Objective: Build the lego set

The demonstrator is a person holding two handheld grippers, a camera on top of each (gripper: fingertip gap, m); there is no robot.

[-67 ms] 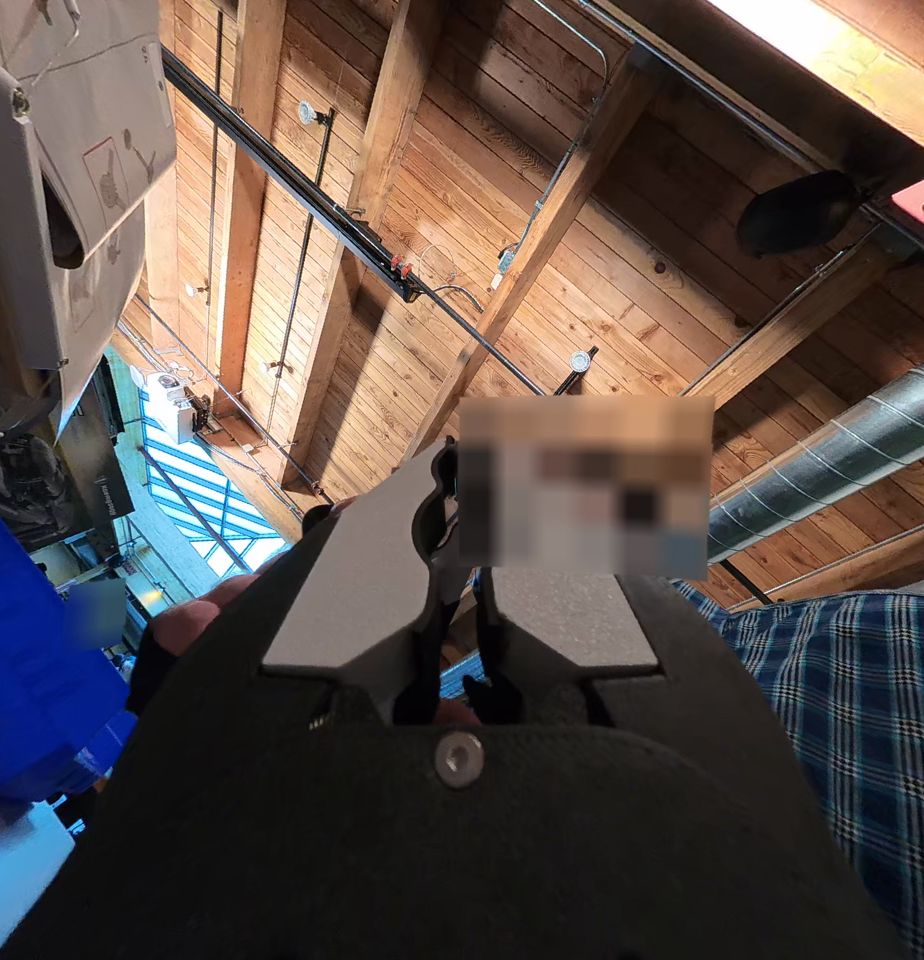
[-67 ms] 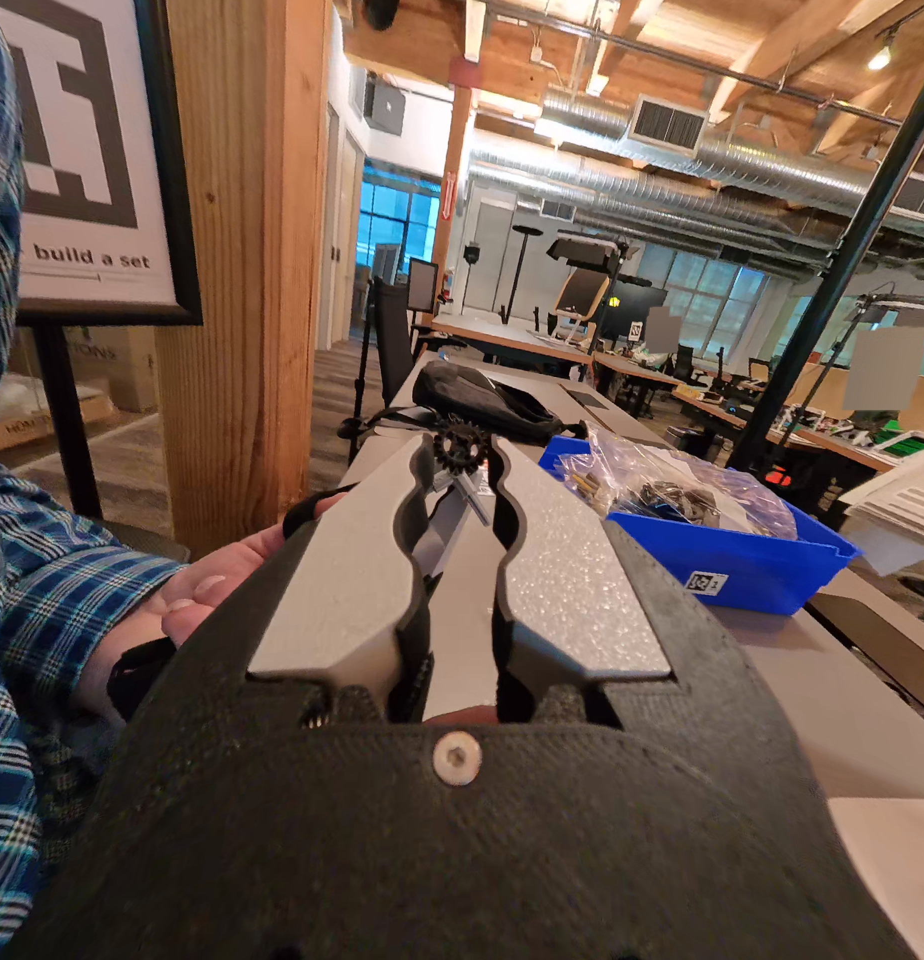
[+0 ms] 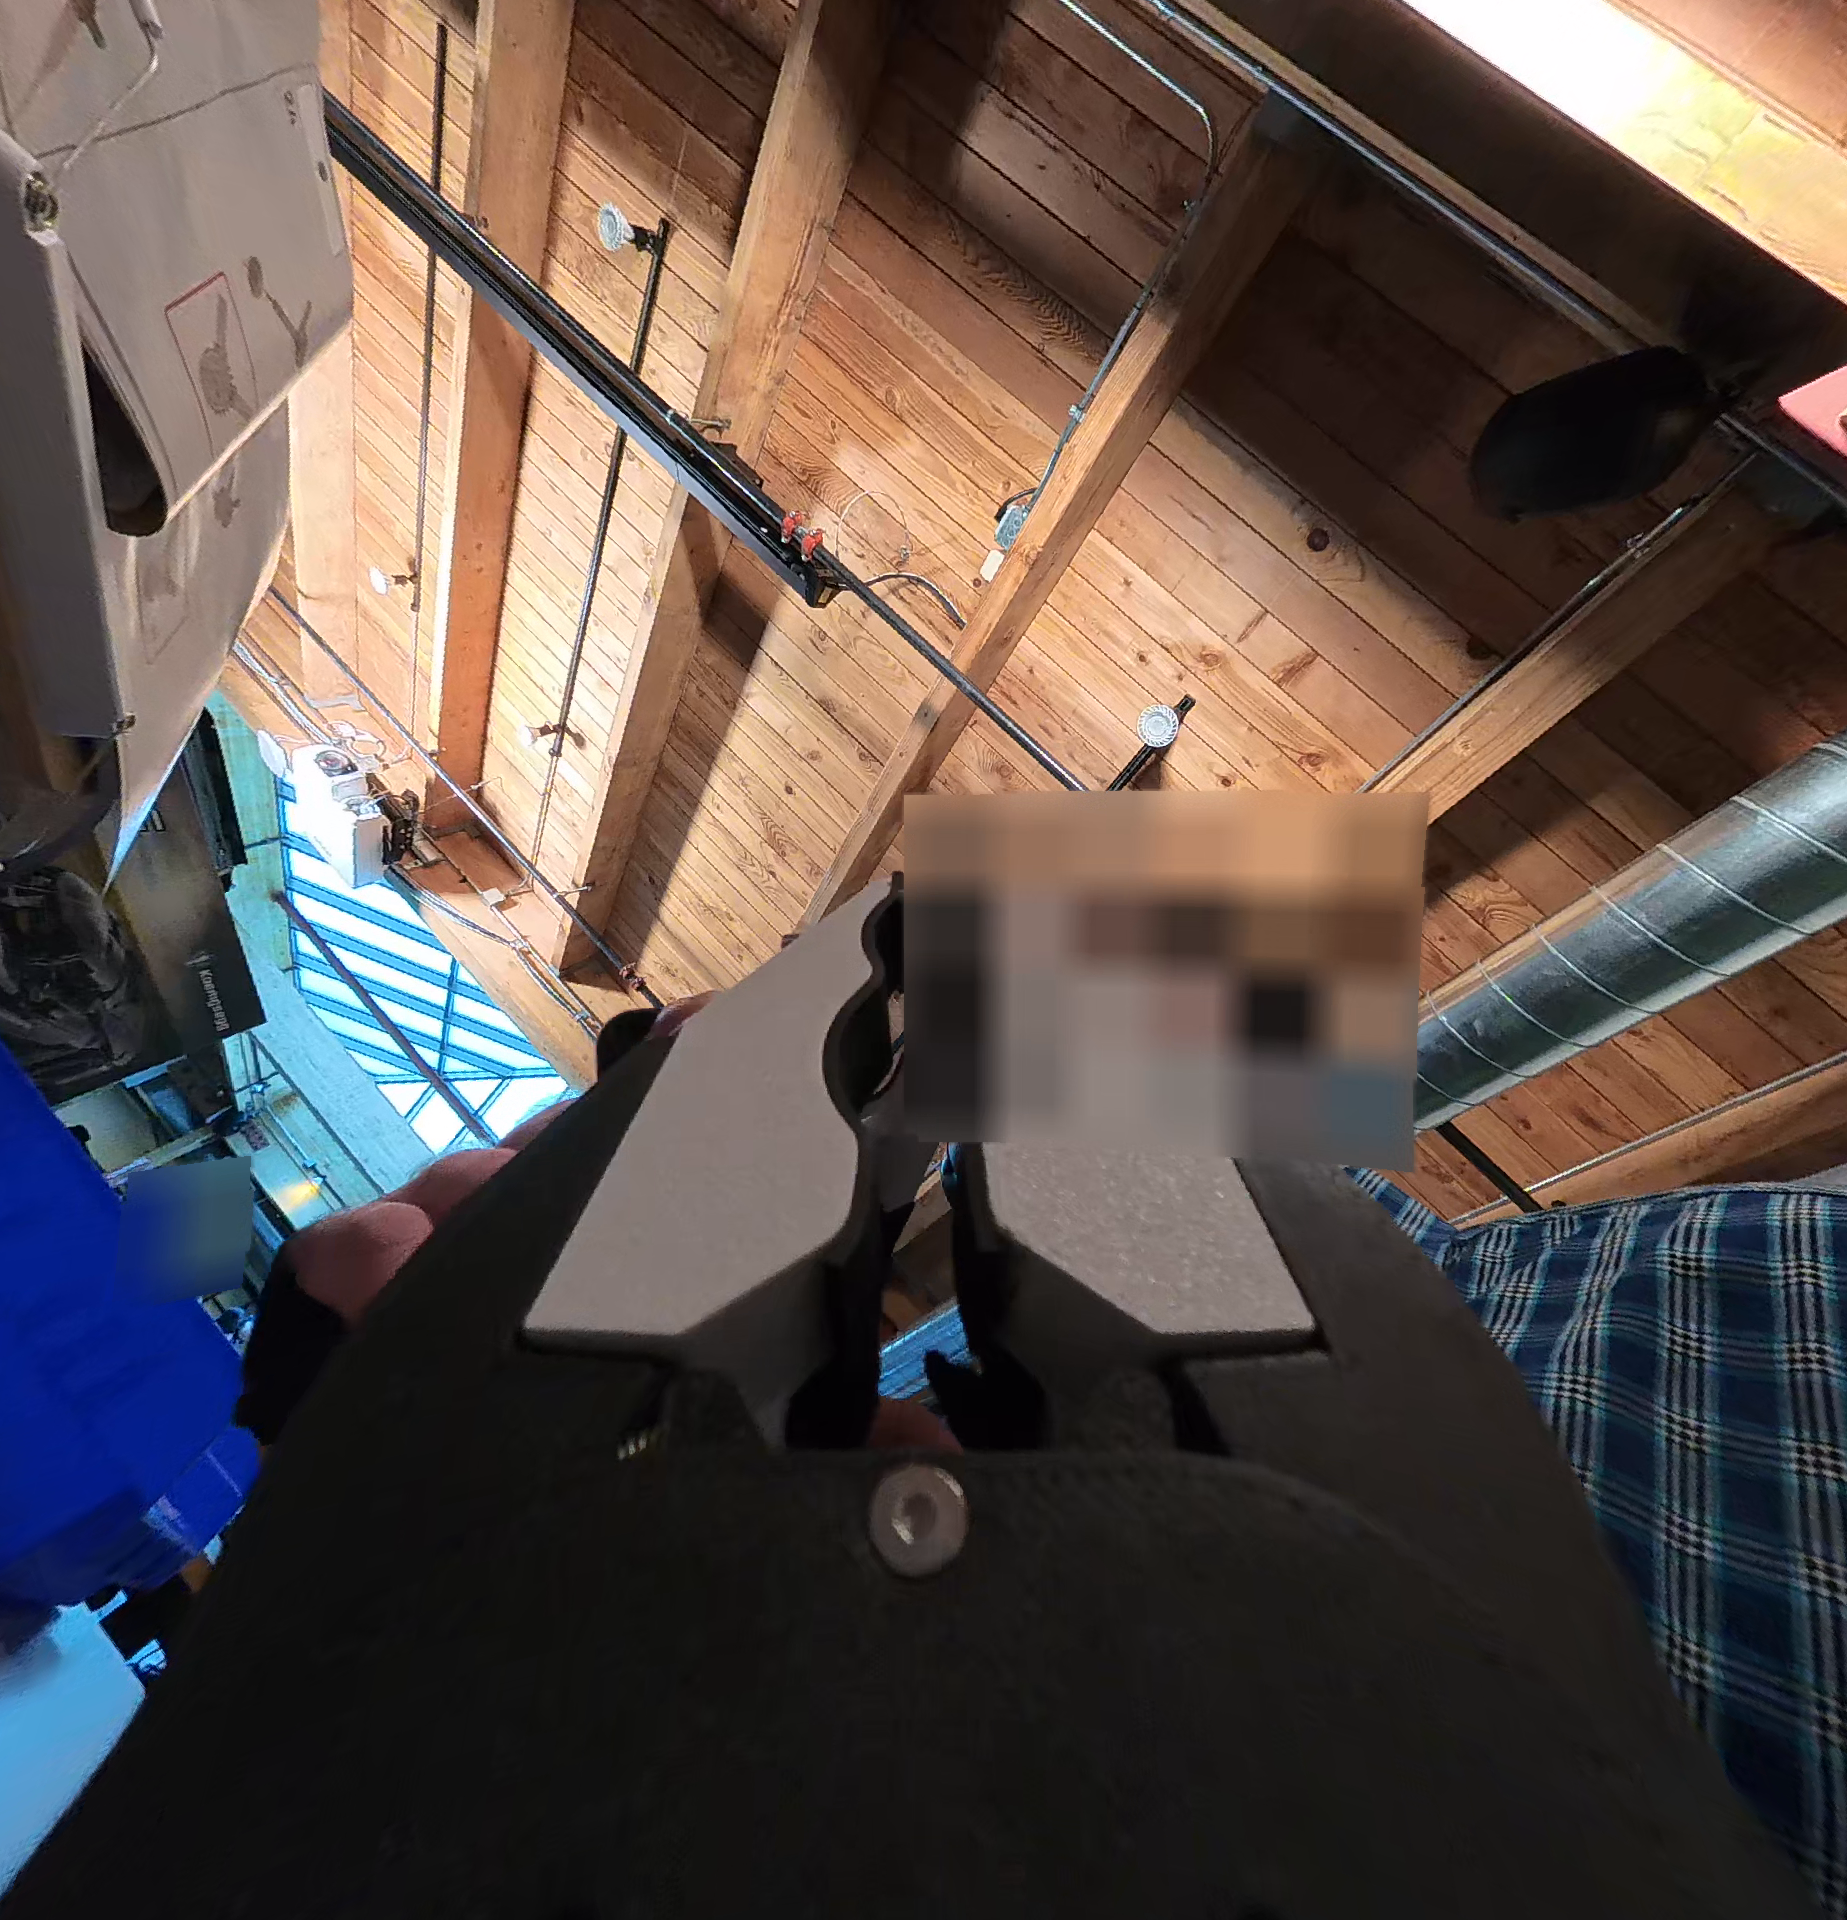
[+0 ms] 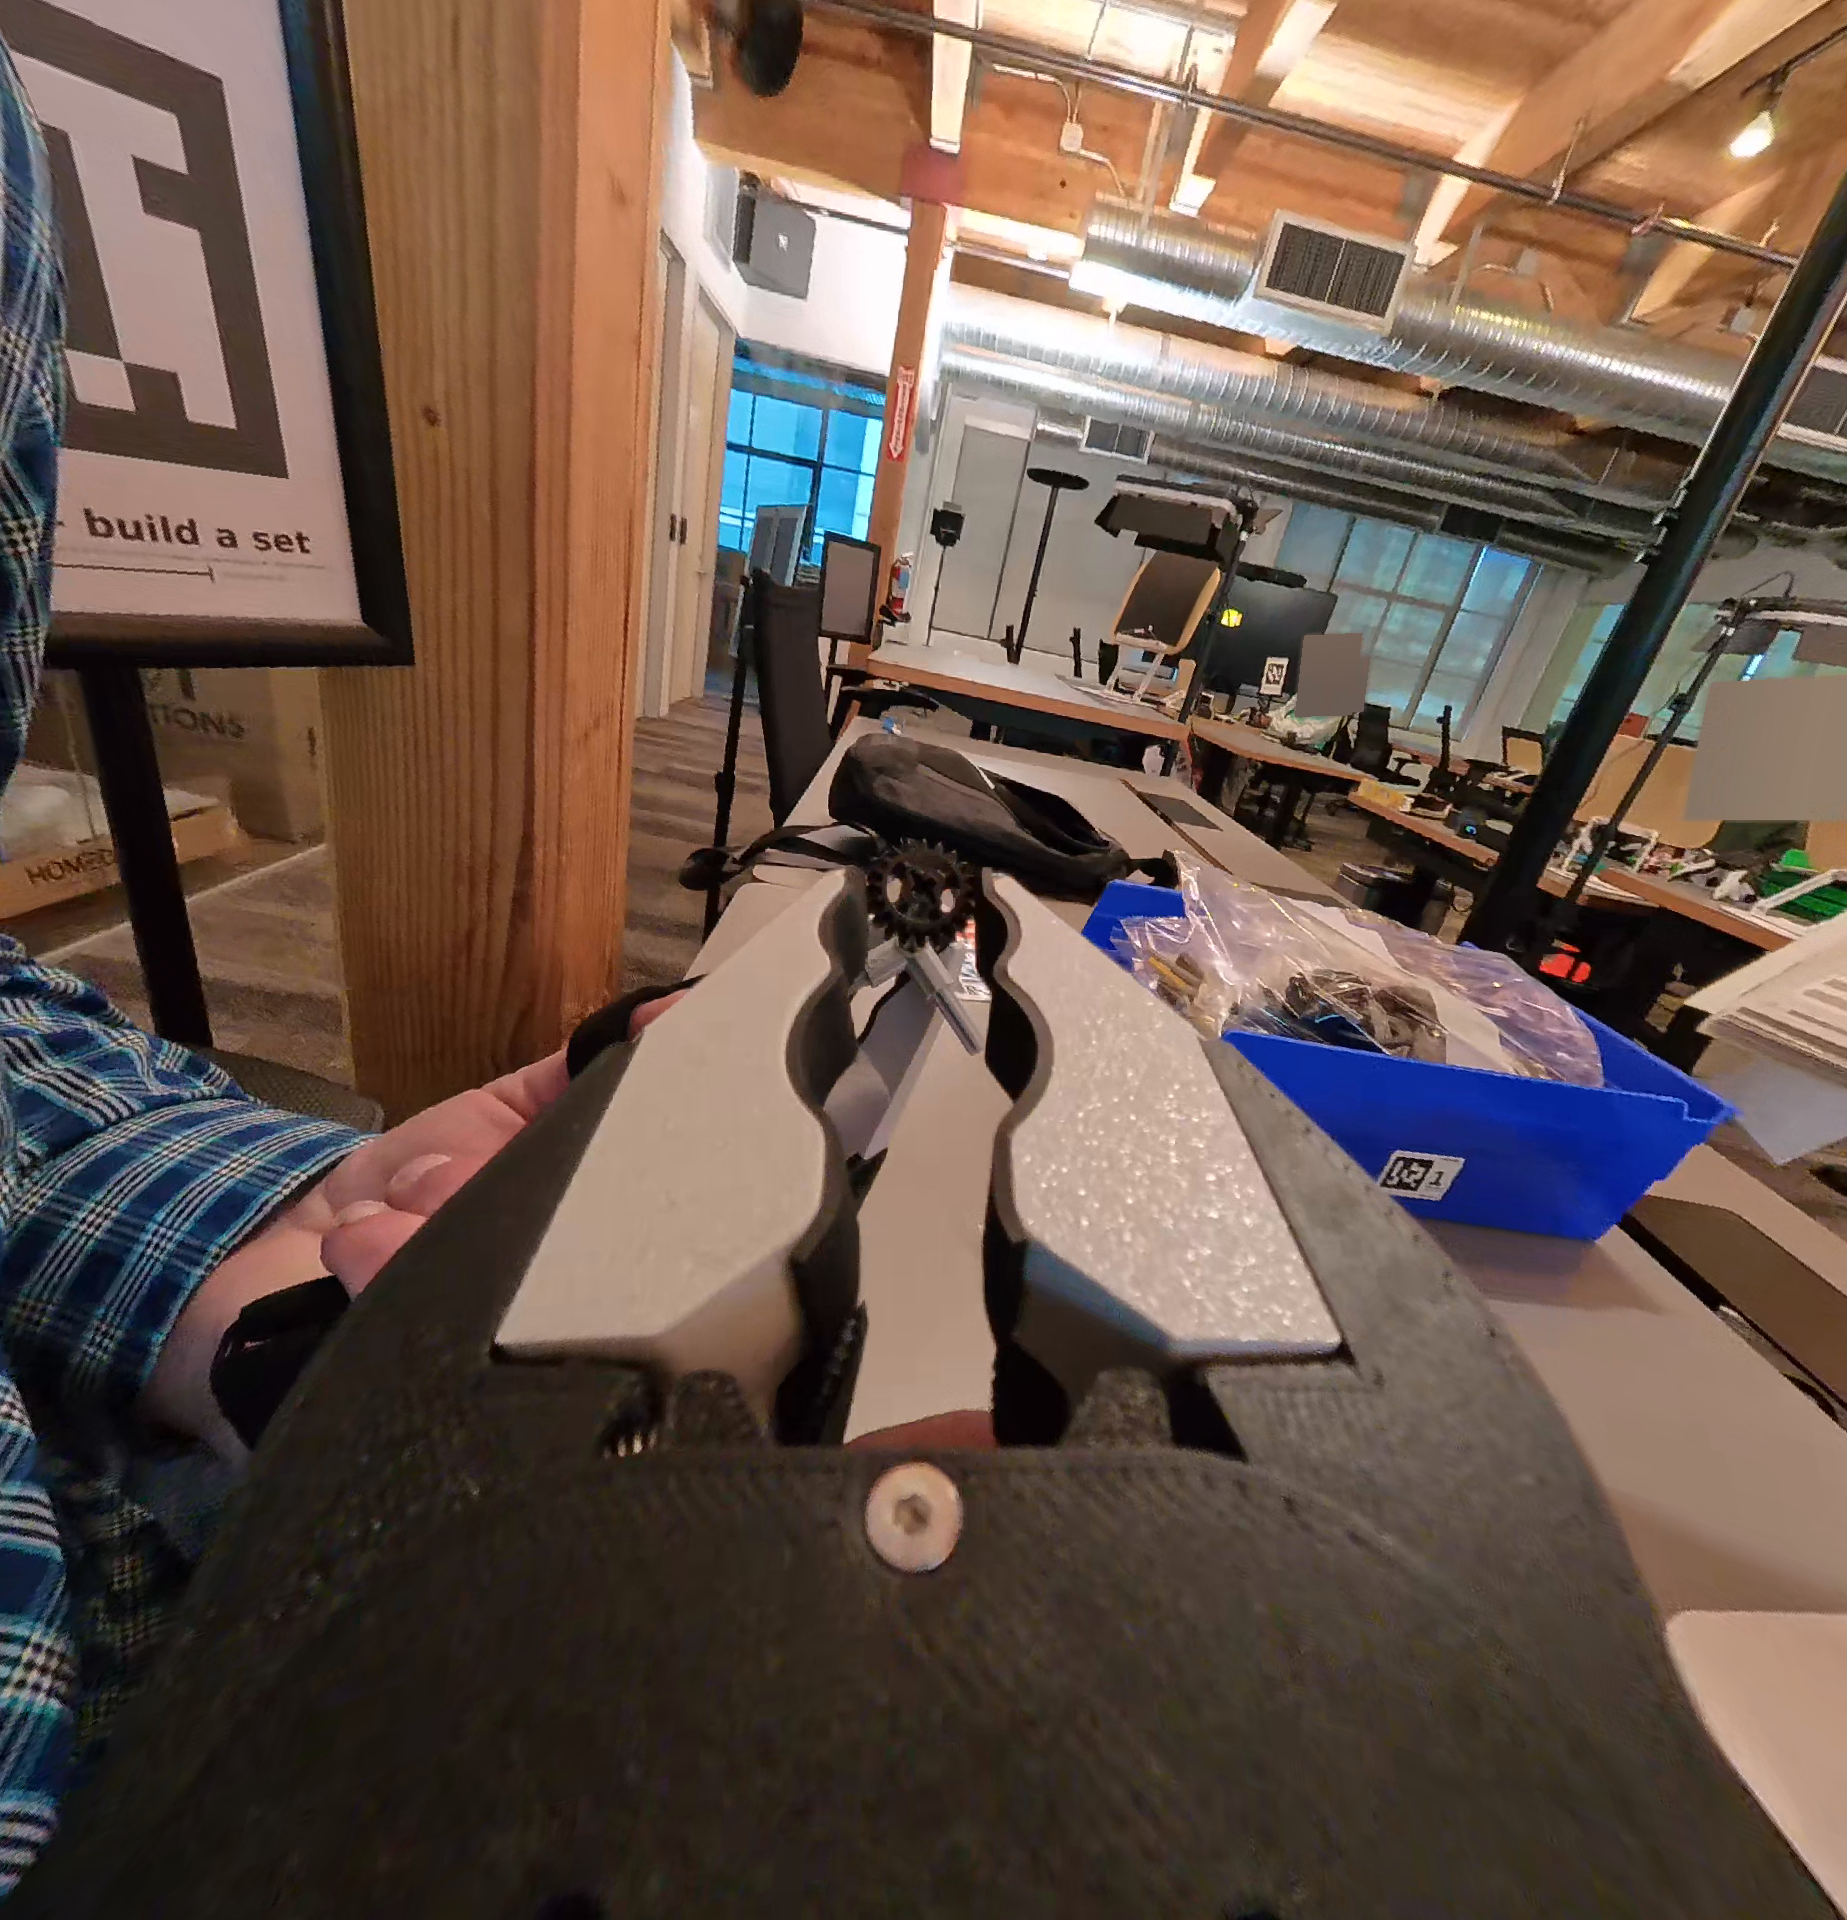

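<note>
My right gripper [image 4: 921, 906] is shut on a small black gear [image 4: 919, 896] at its fingertips. A grey axle piece [image 4: 940, 987] hangs from the gear, slanting down between the fingers. I hold it above the grey table [image 4: 1677, 1403]. My left gripper [image 3: 893, 935] points up at the wooden ceiling. Its jaws stand close together, but a mosaic patch covers the tips, so any piece between them is hidden. A blue bin [image 4: 1470, 1132] to the right holds a clear plastic bag of parts [image 4: 1345, 977].
A wooden post [image 4: 483, 520] and a framed sign [image 4: 171, 312] stand on the left. A black bag [image 4: 960, 800] lies farther back on the table. A black pole [image 4: 1677, 571] rises on the right. A plaid sleeve [image 3: 1729, 1455] and a blue bin [image 3: 57, 1299] show in the left wrist view.
</note>
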